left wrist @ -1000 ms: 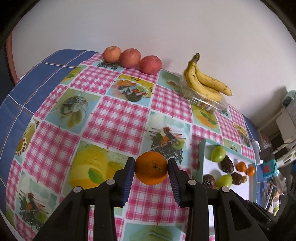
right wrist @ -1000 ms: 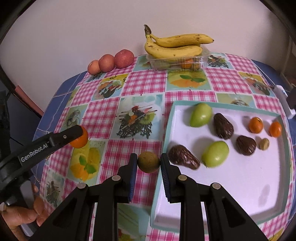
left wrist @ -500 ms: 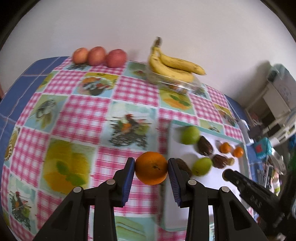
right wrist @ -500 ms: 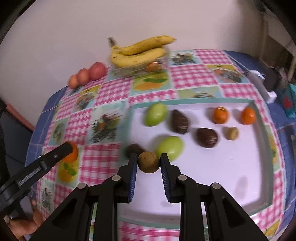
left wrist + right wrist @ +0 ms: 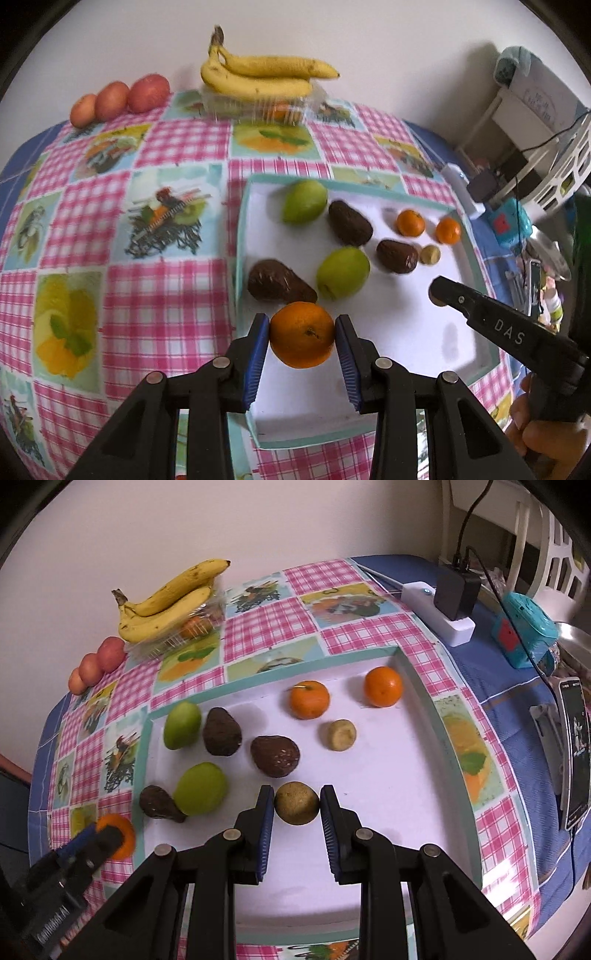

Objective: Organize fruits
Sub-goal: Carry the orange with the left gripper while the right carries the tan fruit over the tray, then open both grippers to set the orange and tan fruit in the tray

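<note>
My left gripper [image 5: 302, 341] is shut on an orange [image 5: 302, 339] and holds it over the near left part of the white tray [image 5: 480, 363]. My right gripper [image 5: 297, 805] is shut on a brown kiwi [image 5: 296, 802] above the tray's middle [image 5: 388, 786]. The right gripper also shows in the left wrist view [image 5: 439, 293], and the left gripper with its orange [image 5: 118, 834] shows at the tray's left edge in the right wrist view. In the tray lie two green fruits [image 5: 182, 724], three dark avocados [image 5: 275, 755], two small oranges [image 5: 309, 699] and another kiwi [image 5: 342, 734].
Bananas [image 5: 258, 75] lie on a clear plastic box at the table's back, with three red apples [image 5: 122, 98] to their left. A white power strip with a black plug [image 5: 448, 609], a teal device [image 5: 524, 635] and a phone [image 5: 574, 749] sit right of the tray.
Both grippers have moved to the right over the tray with their fruit still held. The right gripper has gone from the tray's near left edge to above its middle.
</note>
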Demonstrator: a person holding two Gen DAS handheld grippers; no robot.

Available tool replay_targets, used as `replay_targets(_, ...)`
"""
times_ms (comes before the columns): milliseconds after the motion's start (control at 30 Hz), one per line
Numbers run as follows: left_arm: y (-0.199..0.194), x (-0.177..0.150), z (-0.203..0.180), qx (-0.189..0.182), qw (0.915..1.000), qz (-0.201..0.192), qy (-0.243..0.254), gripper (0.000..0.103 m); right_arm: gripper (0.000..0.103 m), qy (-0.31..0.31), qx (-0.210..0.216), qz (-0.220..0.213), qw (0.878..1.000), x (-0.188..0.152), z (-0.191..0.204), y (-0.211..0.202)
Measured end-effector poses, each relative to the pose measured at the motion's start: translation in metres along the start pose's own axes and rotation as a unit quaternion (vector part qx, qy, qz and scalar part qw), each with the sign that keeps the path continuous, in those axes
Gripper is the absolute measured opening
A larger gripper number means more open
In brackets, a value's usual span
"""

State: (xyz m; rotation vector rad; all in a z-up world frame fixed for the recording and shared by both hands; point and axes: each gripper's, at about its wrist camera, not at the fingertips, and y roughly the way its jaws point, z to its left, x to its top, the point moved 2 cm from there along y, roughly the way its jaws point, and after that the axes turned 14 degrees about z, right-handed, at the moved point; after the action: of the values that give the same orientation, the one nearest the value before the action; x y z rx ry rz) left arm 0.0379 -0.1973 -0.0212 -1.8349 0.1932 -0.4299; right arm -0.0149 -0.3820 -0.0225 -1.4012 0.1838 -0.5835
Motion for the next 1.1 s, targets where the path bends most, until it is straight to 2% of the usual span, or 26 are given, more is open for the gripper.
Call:
replay_targets(367,0.029,-0.001,0.008,0.016,0.9993,0.032,-0.005,0.039,0.027,-0.016,-0.005,0.041,0.999,-0.003,0.012,0.028)
replay_targets(500,0.031,0.001,0.011,0.007,0.9995,0.029,-0.01,0.039,0.027,-0.013,-0.012,0.055,0.998,-0.003,0.01,0.039)
replay_targets(800,0.031,0.001,0.011,0.006,0.9995,0.029,-0.012,0.04,0.027,-0.01,-0.014,0.054,0.998,-0.004,0.01,0.039)
replay_targets(900,0.031,0.002,0.011,0.005,0.9993,0.036,-0.012,0.043,0.027,-0.005,-0.011,0.055,0.998,-0.003,0.009,0.039)
replay_targets(967,0.029,0.002,0.011,0.001,0.9993,0.036,-0.013,0.052,0.027,0.0,-0.008,0.056,0.998,-0.003,0.009,0.039)
replay_targets(1100,0.02,0.002,0.008,-0.006,0.9996,0.028,-0.009,0.055,0.027,-0.001,-0.011,0.06,0.998,-0.002,0.008,0.039)
